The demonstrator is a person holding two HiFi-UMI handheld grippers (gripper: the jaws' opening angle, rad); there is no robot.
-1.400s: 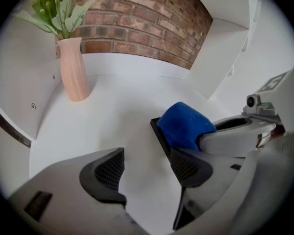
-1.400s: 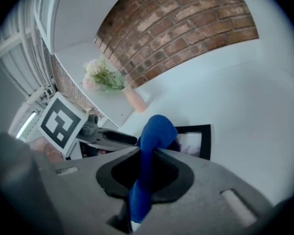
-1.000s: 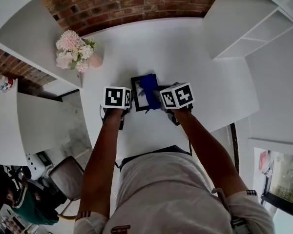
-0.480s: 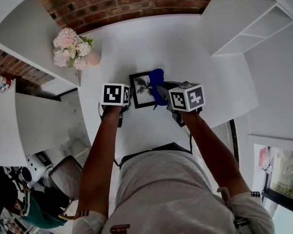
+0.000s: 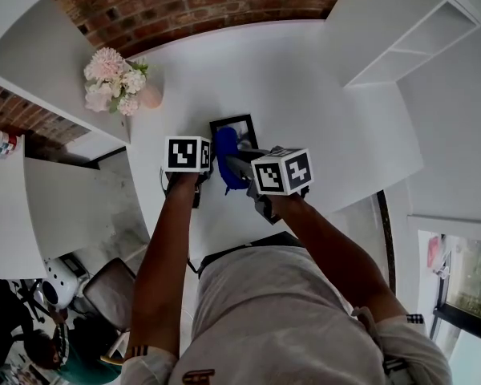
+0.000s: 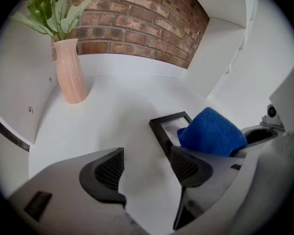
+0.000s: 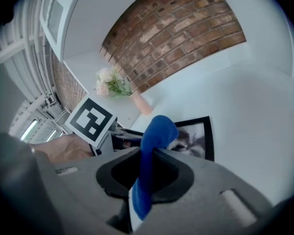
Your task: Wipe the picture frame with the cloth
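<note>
Here, a blue cloth [image 5: 227,157] sits on the picture frame [image 5: 242,124].
The right gripper [image 7: 146,166] has its fingers squeezed tight on the cloth, and the cloth's puffy end rests on the frame. The frame lies flat on the white counter [image 5: 305,87]. The left gripper [image 6: 146,165] is just beside the frame's edge, with its fingers wide apart and nothing between them. A pink vase [image 6: 71,77] of flowers stands farther back.
</note>
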